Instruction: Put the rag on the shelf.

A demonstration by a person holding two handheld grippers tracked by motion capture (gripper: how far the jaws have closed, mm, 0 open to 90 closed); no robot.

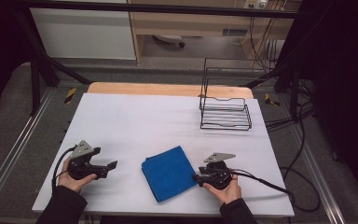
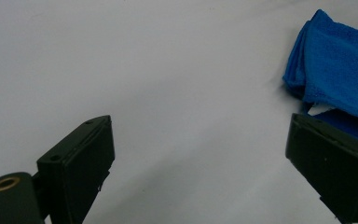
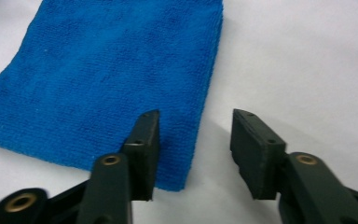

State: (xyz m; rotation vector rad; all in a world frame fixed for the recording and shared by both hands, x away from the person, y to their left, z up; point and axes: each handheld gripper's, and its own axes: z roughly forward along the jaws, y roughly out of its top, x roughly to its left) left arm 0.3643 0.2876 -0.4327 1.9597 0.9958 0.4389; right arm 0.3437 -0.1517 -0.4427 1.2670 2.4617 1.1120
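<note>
On the table, high view:
- Table (image 1: 135, 116): white top, wooden strip along the far edge.
- Cloth (image 1: 168, 172): blue, folded, flat near the front edge, between the two grippers.
- Left gripper (image 1: 113, 164): held in the left hand (image 1: 72, 179), left of the cloth and apart from it, tips pointing toward it.
- Right gripper (image 1: 196, 178): held in the right hand (image 1: 223, 186), tips at the cloth's right edge.
- Rack (image 1: 225, 112): black wire, at the far right of the table, well apart from cloth and grippers; nothing between them.
- Cables (image 1: 261, 182): one trails off each gripper toward the table edges.
- Surroundings: dark frame bars, grey floor, cabinet beyond the table.

Along the left gripper, its own view:
- Jaws: wide apart, bare white table between them, nothing held.
- Cloth (image 2: 335, 70): at upper right, layered folded edge facing the gripper, partly behind the right-hand jaw.

Along the right gripper, its own view:
- Jaws: parted, gripping nothing; pads press on no thing.
- Cloth (image 3: 102, 79): spread flat ahead; one jaw stands over its near corner, the other over bare table just beside the cloth's edge.
- Contact: whether the jaw over the cloth touches it cannot be told.
</note>
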